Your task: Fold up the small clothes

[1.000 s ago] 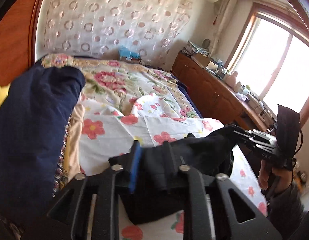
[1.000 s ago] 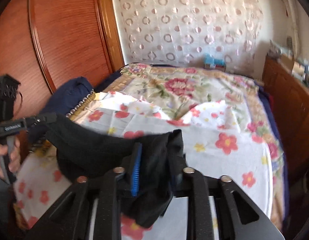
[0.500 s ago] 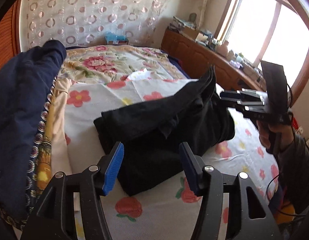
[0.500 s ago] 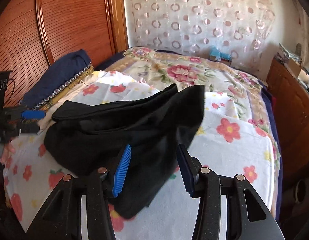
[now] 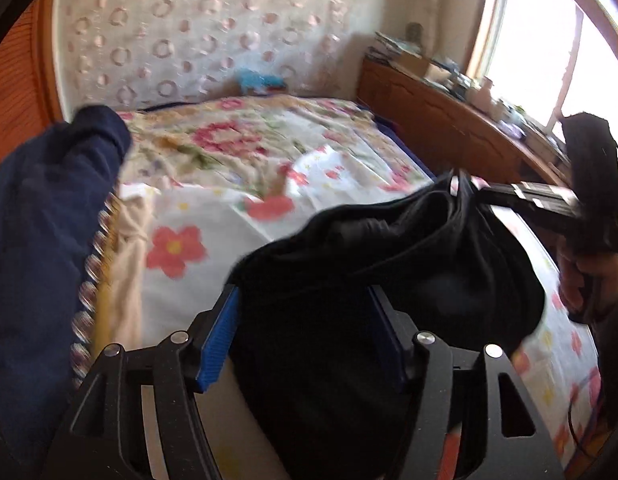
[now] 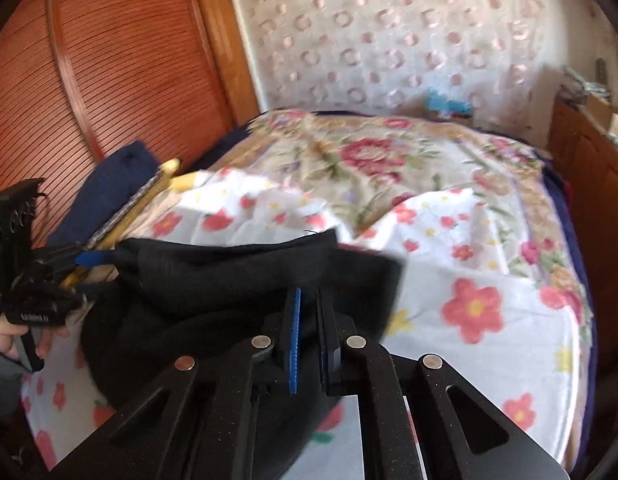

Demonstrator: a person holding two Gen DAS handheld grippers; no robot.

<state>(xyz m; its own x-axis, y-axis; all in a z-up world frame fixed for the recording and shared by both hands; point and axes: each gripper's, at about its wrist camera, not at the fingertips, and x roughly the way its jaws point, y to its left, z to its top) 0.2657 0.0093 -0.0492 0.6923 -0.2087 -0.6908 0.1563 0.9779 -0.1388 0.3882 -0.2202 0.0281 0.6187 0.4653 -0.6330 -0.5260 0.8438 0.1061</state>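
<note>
A small black garment (image 5: 389, 280) lies bunched on the flowered white sheet (image 5: 197, 216) of the bed. My left gripper (image 5: 305, 336) is open, its blue-padded fingers on either side of the garment's near left part. My right gripper (image 6: 309, 328) is shut on the garment's (image 6: 229, 280) right edge and lifts it a little. In the left wrist view the right gripper (image 5: 521, 194) pinches the cloth at its far right corner. In the right wrist view the left gripper (image 6: 81, 260) sits at the garment's left end.
A dark navy bundle (image 5: 37, 232) with a beaded trim lies at the bed's left edge by the wooden headboard (image 6: 109, 80). A wooden dresser (image 5: 449, 128) with clutter runs along the right, under a bright window. A blue toy (image 5: 261, 82) sits at the far end.
Both grippers let go of the black garment and dropped it on the bed. The right gripper has now shut again on its right edge. The left has moved in around the cloth.
</note>
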